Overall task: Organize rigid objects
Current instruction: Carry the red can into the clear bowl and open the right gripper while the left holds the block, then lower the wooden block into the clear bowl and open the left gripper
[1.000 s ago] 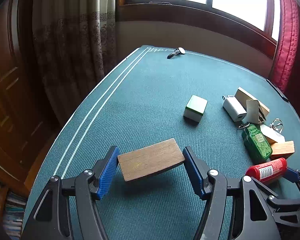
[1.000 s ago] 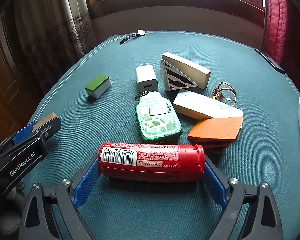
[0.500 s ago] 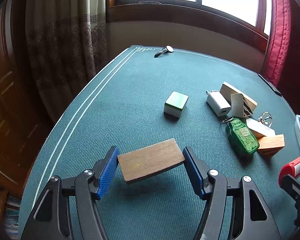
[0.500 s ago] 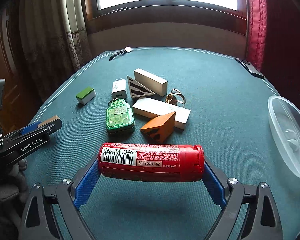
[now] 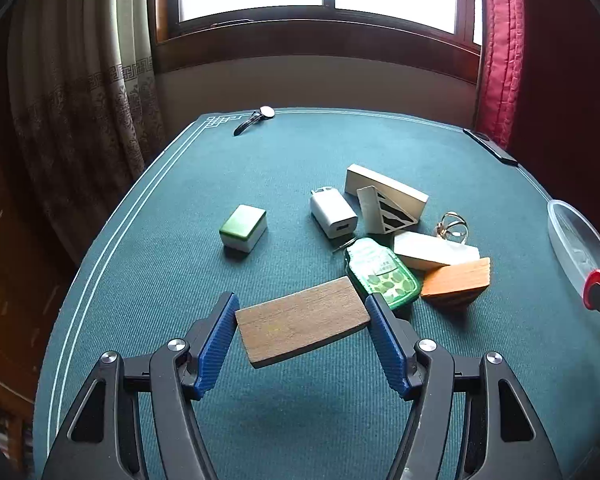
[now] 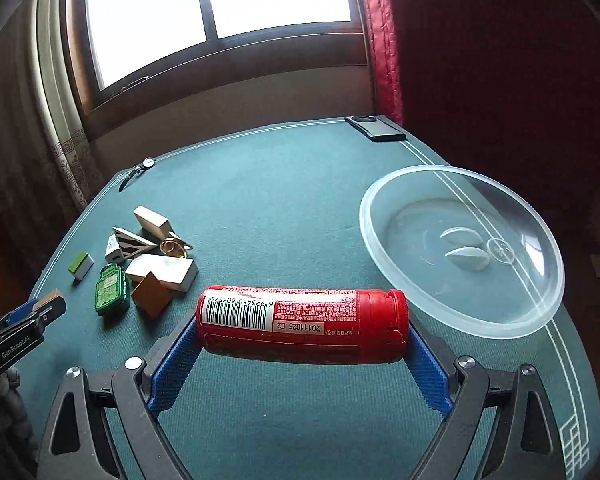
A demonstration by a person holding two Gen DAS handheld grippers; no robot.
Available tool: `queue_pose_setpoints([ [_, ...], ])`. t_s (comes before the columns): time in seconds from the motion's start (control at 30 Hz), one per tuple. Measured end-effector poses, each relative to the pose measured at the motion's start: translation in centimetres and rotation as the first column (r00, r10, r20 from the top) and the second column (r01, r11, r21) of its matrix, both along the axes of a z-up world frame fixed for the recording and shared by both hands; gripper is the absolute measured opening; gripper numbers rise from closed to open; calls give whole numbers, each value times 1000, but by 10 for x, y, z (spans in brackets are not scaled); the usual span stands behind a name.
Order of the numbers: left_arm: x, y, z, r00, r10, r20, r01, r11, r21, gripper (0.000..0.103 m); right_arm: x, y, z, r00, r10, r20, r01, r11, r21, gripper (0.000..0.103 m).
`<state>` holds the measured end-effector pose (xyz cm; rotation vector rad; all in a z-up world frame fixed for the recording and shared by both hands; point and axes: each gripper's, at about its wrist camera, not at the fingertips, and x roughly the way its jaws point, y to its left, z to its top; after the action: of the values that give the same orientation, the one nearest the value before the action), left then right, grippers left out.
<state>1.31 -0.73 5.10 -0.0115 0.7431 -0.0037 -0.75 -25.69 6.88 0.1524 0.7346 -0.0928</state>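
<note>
Looking down the left wrist cam, the left gripper has its blue fingers clamped on the ends of a flat wooden block, held up off the green table. Past it sits the pile: a green tin touching an orange wedge, a white charger, and a green-topped tile off on its own.

Right wrist cam: the right gripper is squeezing a red tube lengthwise, end to end, in the air. A clear plastic bowl sits just beyond, to the right, nothing in it.
</note>
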Motion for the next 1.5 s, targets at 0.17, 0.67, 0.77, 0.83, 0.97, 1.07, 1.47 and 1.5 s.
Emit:
queue_pose_setpoints([
  [0.17,-1,-29,8,999,-50,1,50,999,12,66,-3,-47,2,995,-99,20,99,995,-2,96],
  [0.67,-2,-119,26,976,-216,4,216,976,35,66,-1,-137,-10,969,-245,29,245,969,8,100],
  [0.77,0,-138,29,967,-255,7,254,966,36,66,-11,-141,-12,967,-251,36,252,968,-6,100],
  [0.83,1,-151,31,960,-280,7,280,960,30,66,-19,-146,-12,963,-265,46,265,964,-4,100],
  [0.97,2,-176,32,943,-332,3,332,943,22,66,-33,-155,-12,951,-301,68,301,954,19,100],
  [1.07,4,-194,33,930,-367,2,367,930,27,66,-39,-160,-13,942,-327,79,325,945,36,100],
  [1.47,16,-269,34,861,-508,-10,508,861,23,66,-51,-166,-20,923,-370,103,366,929,52,100],
  [1.5,17,-275,34,855,-518,-12,518,855,23,66,-52,-166,-21,923,-371,102,367,929,53,100],
])
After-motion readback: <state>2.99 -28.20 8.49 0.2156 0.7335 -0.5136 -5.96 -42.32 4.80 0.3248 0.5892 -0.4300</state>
